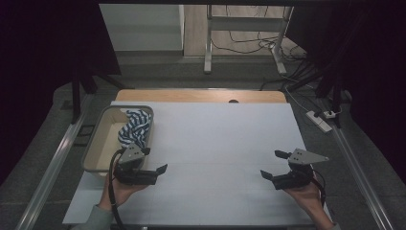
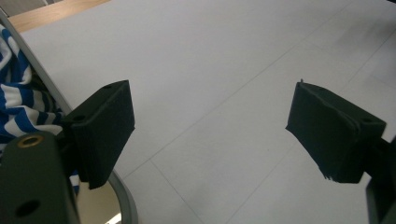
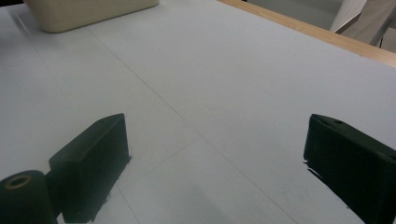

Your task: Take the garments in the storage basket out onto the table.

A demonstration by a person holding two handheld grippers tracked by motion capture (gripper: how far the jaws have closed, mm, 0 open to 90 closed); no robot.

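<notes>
A blue-and-white striped cloth (image 1: pixel 134 126) lies bunched in a beige bin (image 1: pixel 98 140) at the table's left; the cloth (image 2: pixel 16 107) also shows at the left edge of the left gripper view, behind the bin's rim (image 2: pixel 122 198). My left gripper (image 1: pixel 154 160) is open and empty, held just right of the bin's near corner; in its own view the left gripper (image 2: pixel 212 130) has its jaws wide apart over bare table. My right gripper (image 1: pixel 274 164) is open and empty over the table's near right; seen from its own camera, the right gripper (image 3: pixel 215 158) points toward the bin (image 3: pixel 88 14).
A white sheet (image 1: pixel 215 143) covers the table, with a wooden edge (image 1: pixel 201 96) at the far side. Beyond the table stand a metal frame (image 1: pixel 244 33) and floor cables. A power strip (image 1: pixel 320 120) lies on the floor to the right.
</notes>
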